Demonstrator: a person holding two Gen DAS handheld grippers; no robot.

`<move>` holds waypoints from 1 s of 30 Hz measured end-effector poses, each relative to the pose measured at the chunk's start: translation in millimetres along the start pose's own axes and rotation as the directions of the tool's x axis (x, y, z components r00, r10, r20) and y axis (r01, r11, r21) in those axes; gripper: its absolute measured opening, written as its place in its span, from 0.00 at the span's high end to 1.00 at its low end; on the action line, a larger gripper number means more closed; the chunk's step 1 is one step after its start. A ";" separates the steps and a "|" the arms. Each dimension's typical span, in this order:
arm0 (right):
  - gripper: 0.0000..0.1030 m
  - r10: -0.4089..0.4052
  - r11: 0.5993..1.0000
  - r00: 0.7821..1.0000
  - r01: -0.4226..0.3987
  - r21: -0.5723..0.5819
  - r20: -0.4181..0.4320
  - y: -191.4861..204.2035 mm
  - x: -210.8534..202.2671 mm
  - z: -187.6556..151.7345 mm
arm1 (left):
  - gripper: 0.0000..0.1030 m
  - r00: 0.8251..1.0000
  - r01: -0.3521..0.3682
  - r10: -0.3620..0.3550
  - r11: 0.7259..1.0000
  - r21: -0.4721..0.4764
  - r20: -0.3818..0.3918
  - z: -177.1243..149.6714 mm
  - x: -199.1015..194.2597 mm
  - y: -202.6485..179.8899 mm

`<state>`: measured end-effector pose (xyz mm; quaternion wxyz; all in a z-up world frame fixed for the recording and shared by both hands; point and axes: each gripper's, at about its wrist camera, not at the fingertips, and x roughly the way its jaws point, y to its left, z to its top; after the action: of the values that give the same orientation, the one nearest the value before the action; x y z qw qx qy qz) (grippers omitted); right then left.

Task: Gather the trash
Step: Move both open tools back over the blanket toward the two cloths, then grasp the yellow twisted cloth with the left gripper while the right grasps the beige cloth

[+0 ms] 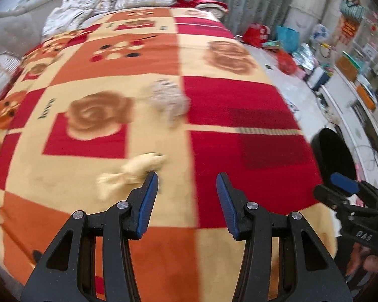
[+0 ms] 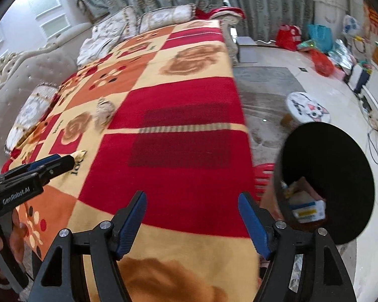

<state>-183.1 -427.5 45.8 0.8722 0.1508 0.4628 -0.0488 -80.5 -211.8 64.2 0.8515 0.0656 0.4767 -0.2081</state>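
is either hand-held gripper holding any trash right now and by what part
Nothing is held. The left hand-held gripper and right hand-held gripper both stand open and empty above the blanket.

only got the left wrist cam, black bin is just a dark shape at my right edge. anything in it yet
Observer: Yes. The right wrist view looks into the black bin, and it already holds trash, including a small box with a yellow and blue label.
Operator: ok and is the right gripper carrying anything, i only see one pad of it
Observer: No. Its jaws stand open over the blanket, with nothing between the pads.
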 end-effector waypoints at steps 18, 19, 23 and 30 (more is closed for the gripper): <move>0.29 0.126 0.983 0.991 -0.130 -0.129 -0.039 81.4 67.9 61.3 | 0.55 0.998 -0.002 0.002 1.000 0.002 -0.064 4.8 48.3 50.7; 0.29 0.130 0.982 0.991 -0.134 -0.134 -0.038 84.1 70.7 64.6 | 0.55 0.998 0.004 -0.003 1.000 0.009 -0.066 5.0 50.4 51.2; 0.29 0.163 0.974 0.986 -0.166 -0.157 -0.031 98.8 84.0 79.9 | 0.77 0.997 0.020 -0.019 1.000 0.011 -0.072 6.0 52.7 54.5; 0.33 0.185 0.957 0.983 -0.184 -0.225 -0.017 133.6 118.0 104.6 | 0.82 0.999 0.031 -0.033 0.997 -0.063 -0.030 11.7 36.7 72.9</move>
<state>-3.3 -326.3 33.0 0.8854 0.0935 0.4473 0.0852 -24.1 -160.1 33.4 0.8423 0.0343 0.4970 -0.2056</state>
